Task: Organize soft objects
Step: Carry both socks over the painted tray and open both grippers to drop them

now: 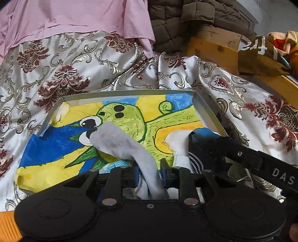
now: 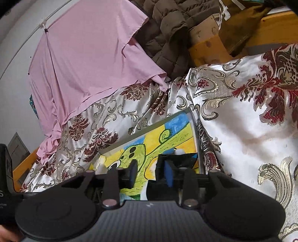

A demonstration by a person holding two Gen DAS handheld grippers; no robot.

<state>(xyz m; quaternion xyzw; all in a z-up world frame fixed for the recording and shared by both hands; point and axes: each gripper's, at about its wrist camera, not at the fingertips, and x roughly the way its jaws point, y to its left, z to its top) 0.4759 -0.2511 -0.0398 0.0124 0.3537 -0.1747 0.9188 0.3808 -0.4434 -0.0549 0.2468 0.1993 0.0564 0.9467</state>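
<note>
A shallow grey tray (image 1: 203, 108) lined with a bright dinosaur drawing (image 1: 130, 119) lies on the patterned bedspread (image 1: 74, 70). My left gripper (image 1: 150, 176) is shut on a grey-white sock (image 1: 119, 143) that arches up over the drawing. My right gripper (image 1: 203, 137) reaches in from the right over white socks (image 1: 178, 143) and a striped sock cuff (image 1: 195, 162) at the tray's right side. In the right wrist view my right gripper (image 2: 150, 174) is open and empty above the tray (image 2: 195, 130), with a bit of white sock (image 2: 179, 151) beyond it.
A pink sheet (image 1: 74, 16) and a brown quilted jacket (image 1: 177, 22) lie at the back of the bed. A wooden bed frame (image 1: 219, 46) with a printed cloth (image 1: 264, 55) runs along the right. An orange edge (image 1: 7, 227) shows at lower left.
</note>
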